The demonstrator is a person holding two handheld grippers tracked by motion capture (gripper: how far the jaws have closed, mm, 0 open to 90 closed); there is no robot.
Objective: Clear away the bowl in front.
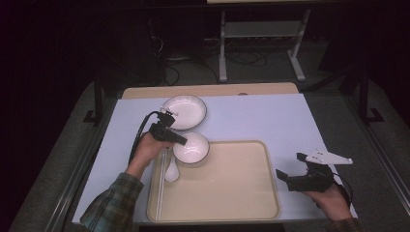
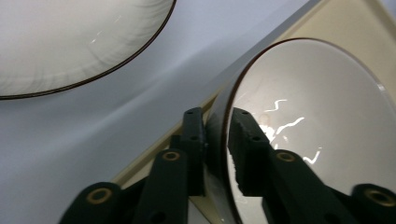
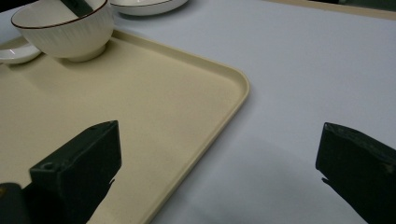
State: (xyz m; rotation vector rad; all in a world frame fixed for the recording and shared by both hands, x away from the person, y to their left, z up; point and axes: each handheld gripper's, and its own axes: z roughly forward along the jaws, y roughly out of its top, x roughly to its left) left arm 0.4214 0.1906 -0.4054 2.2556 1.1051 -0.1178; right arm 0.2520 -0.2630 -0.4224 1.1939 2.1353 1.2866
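A white ribbed bowl with a dark rim stands in the far left corner of the beige tray. My left gripper straddles the bowl's near-left rim, one jaw outside and one inside, and I read the jaws as slightly open, not pressing. A white plate lies on the table just beyond the bowl. My right gripper hovers wide open and holds nothing beside the tray's right edge.
A white spoon lies on the tray just left of the bowl, and thin pale sticks run along the tray's left side. The light table cover spreads behind and to the right.
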